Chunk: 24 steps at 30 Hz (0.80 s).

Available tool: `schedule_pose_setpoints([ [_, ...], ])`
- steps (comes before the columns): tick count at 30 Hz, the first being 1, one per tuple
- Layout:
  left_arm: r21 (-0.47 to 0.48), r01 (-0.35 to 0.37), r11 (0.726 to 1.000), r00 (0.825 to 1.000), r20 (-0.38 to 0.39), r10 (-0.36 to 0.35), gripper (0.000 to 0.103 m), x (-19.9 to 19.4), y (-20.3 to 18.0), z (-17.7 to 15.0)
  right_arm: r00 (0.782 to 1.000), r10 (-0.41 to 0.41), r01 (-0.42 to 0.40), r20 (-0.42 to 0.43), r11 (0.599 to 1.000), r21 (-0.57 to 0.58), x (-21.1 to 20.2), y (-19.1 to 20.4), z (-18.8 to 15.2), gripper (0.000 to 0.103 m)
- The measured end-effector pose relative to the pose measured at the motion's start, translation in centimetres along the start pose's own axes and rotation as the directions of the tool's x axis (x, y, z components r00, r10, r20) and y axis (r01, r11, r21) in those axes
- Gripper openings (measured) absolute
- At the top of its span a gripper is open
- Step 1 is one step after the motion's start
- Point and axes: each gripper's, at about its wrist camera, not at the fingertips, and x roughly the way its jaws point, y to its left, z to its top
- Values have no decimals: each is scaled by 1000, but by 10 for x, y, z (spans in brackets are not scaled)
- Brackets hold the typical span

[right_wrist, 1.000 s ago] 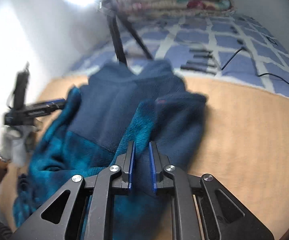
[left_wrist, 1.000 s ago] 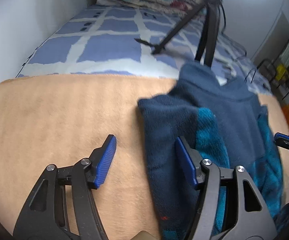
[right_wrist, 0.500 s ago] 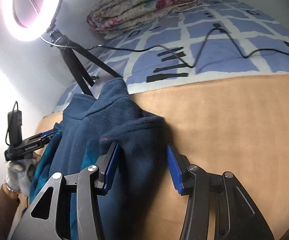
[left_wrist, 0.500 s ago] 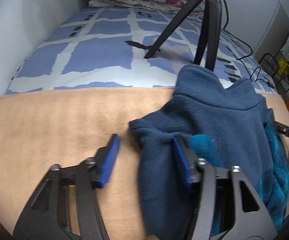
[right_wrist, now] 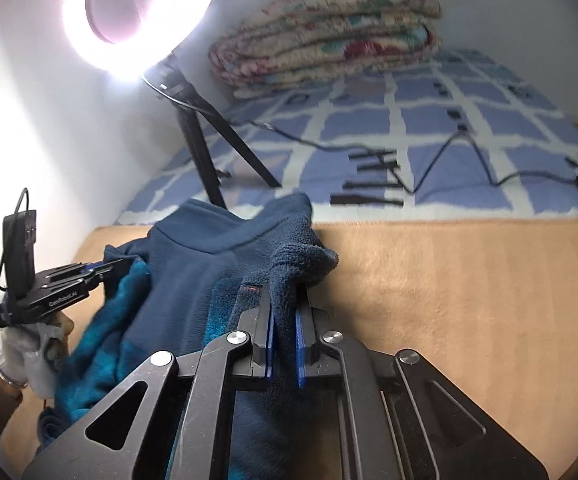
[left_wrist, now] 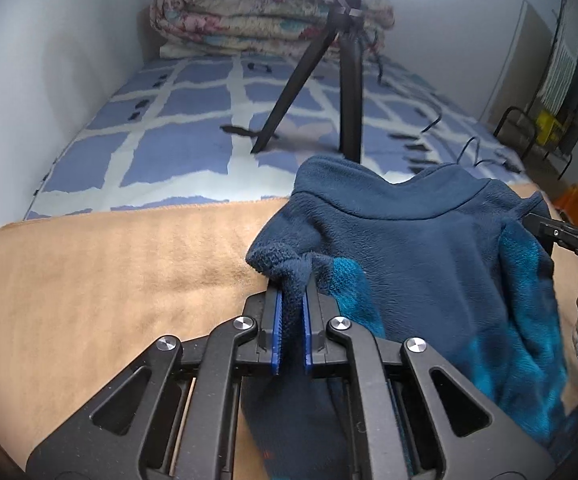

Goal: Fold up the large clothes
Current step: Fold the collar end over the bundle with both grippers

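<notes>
A dark blue and teal fleece jacket (left_wrist: 417,248) is lifted above the tan blanket (left_wrist: 109,280). My left gripper (left_wrist: 291,300) is shut on its left shoulder edge. My right gripper (right_wrist: 283,320) is shut on the right shoulder edge of the fleece (right_wrist: 209,264). The right gripper also shows at the right edge of the left wrist view (left_wrist: 545,228), and the left gripper shows at the left of the right wrist view (right_wrist: 101,270), each holding fleece. The collar stands up between them. The lower jacket hangs out of sight below the grippers.
A black tripod (left_wrist: 345,92) with a ring light (right_wrist: 137,12) stands on the blue checked bedspread (left_wrist: 177,136) just behind the jacket. A folded floral quilt (left_wrist: 265,12) lies at the back. A cable (right_wrist: 449,152) runs across the bedspread. The wall is on the left.
Both grippers went from open around the fleece shoulders to shut on them. The jacket has been lifted and its collar now stands up between them.
</notes>
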Motion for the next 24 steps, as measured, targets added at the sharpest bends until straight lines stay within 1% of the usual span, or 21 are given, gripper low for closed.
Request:
schedule_pose_setpoints([
  [4, -20, 31, 999, 999, 44, -30, 5, -28, -1, -1, 1000, -11, 12, 27, 999, -46, -24, 16, 5, 6],
  [8, -15, 53, 999, 994, 94, -51, 5, -65, -7, -2, 998, -17, 21, 52, 996, -85, -50, 31, 5, 6],
  [12, -25, 95, 995, 987, 133, -91, 5, -106, -10, -6, 998, -17, 24, 67, 994, -109, -77, 41, -3, 6],
  [14, -19, 107, 994, 985, 138, -103, 5, -125, -12, -11, 997, -7, 15, 74, 994, -112, -94, 45, -9, 6],
  [18, -1, 113, 994, 983, 147, -112, 5, -164, -17, -29, 996, 11, 0, 85, 993, -122, -125, 56, -27, 6],
  [19, -1, 115, 993, 983, 147, -114, 5, -171, -18, -34, 996, 27, -14, 89, 990, -140, -130, 59, -33, 6],
  [21, -2, 124, 992, 982, 146, -122, 5, -190, -21, -49, 996, 21, -8, 81, 988, -154, -142, 65, -47, 6],
  [24, 6, 125, 992, 983, 132, -125, 5, -207, -28, -73, 997, 14, -3, 71, 987, -162, -158, 72, -68, 6],
])
